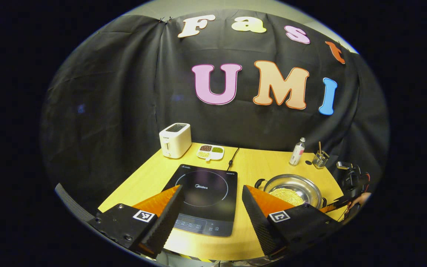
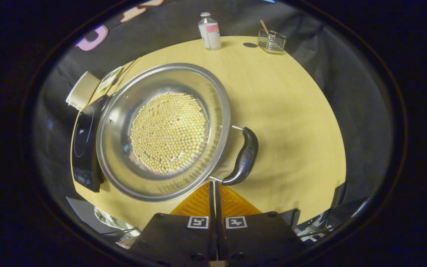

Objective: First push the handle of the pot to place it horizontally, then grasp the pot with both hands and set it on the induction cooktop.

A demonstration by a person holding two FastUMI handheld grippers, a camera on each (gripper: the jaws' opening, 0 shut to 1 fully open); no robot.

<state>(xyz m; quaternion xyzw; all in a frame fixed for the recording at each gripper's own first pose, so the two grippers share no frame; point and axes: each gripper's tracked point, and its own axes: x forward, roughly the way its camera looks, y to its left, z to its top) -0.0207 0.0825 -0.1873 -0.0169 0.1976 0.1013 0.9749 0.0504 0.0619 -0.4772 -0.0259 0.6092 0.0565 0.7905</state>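
Observation:
A steel pot (image 2: 169, 129) with yellow beans in it stands on the wooden table, just right of the black induction cooktop (image 2: 83, 144). Its black side handle (image 2: 245, 155) points toward the right gripper view's lower right. My right gripper (image 2: 213, 183) is shut with nothing between its fingers, its tips right at the pot's rim beside the handle's near end. My left gripper (image 1: 211, 187) hovers open above the cooktop (image 1: 206, 189), with the pot (image 1: 295, 189) to its right. The pot's other handle (image 1: 260, 182) faces the cooktop.
A white toaster (image 1: 175, 140) and a divided dish of beans (image 1: 210, 152) stand behind the cooktop. A small bottle (image 2: 209, 31) and a wire holder with sticks (image 2: 271, 40) are at the table's far edge. The cooktop's cord (image 1: 232, 157) runs back across the table.

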